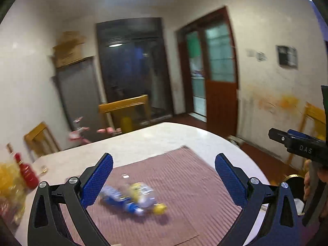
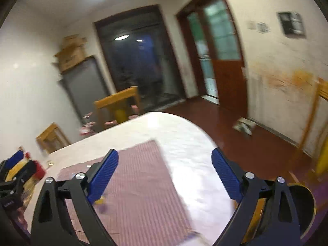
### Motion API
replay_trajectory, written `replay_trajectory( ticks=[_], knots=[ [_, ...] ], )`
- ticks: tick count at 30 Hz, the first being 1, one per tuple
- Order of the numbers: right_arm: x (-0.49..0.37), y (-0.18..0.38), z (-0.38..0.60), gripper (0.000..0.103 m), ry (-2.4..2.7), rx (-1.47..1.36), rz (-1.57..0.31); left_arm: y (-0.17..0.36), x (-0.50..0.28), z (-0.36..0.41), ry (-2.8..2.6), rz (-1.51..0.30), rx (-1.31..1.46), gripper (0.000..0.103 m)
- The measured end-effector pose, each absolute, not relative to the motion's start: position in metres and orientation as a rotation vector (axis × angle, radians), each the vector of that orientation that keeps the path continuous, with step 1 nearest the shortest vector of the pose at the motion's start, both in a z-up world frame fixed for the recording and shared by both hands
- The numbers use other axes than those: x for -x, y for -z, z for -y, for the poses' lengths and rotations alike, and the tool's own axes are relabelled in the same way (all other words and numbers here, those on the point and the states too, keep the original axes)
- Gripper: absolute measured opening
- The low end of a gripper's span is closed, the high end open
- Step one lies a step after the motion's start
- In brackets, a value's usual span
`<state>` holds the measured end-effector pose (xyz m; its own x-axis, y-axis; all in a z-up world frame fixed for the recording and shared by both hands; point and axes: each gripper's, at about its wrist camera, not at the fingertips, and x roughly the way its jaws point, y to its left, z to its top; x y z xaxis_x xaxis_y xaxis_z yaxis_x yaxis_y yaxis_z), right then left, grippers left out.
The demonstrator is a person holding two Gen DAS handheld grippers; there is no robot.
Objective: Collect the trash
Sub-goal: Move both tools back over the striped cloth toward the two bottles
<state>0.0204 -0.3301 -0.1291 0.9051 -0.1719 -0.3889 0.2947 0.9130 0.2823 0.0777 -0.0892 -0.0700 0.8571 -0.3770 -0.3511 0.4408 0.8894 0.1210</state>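
Crushed plastic bottles [image 1: 133, 198], blue-white and yellow, lie blurred on a pink ribbed mat [image 1: 184, 174] on the white table [image 1: 153, 137]. My left gripper [image 1: 164, 176] hovers above them, open, its blue pads wide apart and touching nothing. In the right wrist view my right gripper [image 2: 165, 174] is also open and empty over the mat's [image 2: 139, 184] right edge; a yellow bit of the bottles [image 2: 100, 201] peeks out by its left finger. The right gripper [image 1: 278, 135] shows at the left wrist view's right edge, and the left gripper [image 2: 20, 165] at the other view's left edge.
A dark round bin [image 2: 303, 201] with a yellow rim sits below the table's right edge. A red bottle [image 1: 26, 172] and a yellow bag [image 1: 8, 180] stand at the table's left. Wooden chairs [image 1: 127, 106] surround the table.
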Motion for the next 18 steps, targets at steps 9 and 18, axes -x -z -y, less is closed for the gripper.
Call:
replay_trajectory(
  ticks=[9, 18],
  knots=[
    [-0.06, 0.101, 0.243, 0.096, 0.034, -0.211, -0.345, 0.07, -0.091, 0.009, 0.258, -0.365, -0.074, 0.097],
    [-0.082, 0.094, 0.192, 0.097, -0.099, -0.139, -0.385, 0.091, -0.102, -0.034, 0.178, -0.409, -0.03, 0.097]
  ],
)
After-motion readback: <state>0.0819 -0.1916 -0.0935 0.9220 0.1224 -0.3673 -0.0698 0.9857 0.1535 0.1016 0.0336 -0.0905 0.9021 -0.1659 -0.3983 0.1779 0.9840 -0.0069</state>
